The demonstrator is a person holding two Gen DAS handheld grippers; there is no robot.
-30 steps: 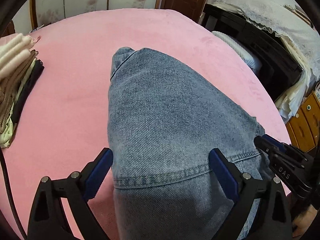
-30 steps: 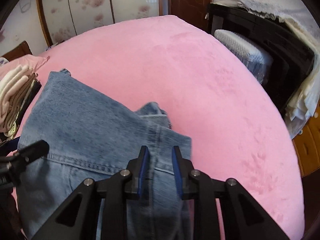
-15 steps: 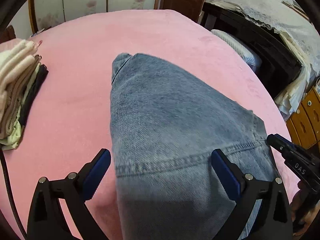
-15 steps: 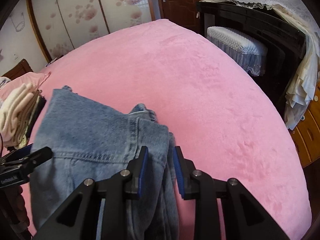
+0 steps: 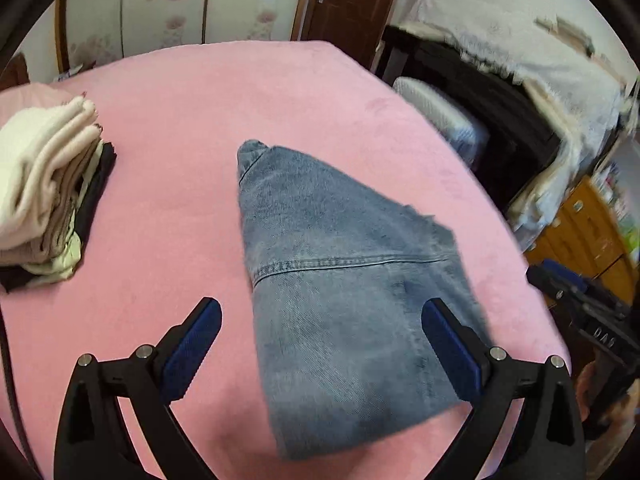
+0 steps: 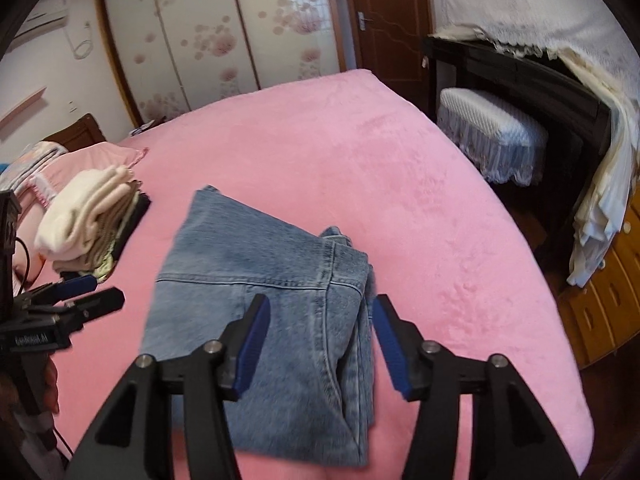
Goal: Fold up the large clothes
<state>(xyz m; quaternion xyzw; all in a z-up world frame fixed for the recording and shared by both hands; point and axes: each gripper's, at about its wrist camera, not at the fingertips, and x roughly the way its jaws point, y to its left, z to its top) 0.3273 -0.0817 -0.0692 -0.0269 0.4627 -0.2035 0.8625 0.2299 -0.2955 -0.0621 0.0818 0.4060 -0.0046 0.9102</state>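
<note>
Your left gripper (image 5: 320,344) had its fingers (image 5: 192,344) spread wide, one on each side of the jeans (image 5: 344,304) and above them, gripping nothing. Your right gripper (image 6: 318,340) also had its fingers (image 6: 250,346) apart, hovering over the jeans' right edge (image 6: 360,320), where the layers stacked up at the fold, with no cloth between the pads.

The jeans (image 6: 256,280) lay folded flat on the pink bed (image 6: 360,168), the near end toward you and the narrow end pointing away. A stitched seam (image 5: 352,262) ran across them.

Left of the jeans, well apart, sat a pile of folded clothes (image 5: 44,188), cream on top and dark at the bottom. Right of the jeans, past the bed's edge, stood a white padded stool (image 6: 492,140) against dark furniture (image 6: 528,76), and nearer you a wooden dresser (image 6: 608,292).
</note>
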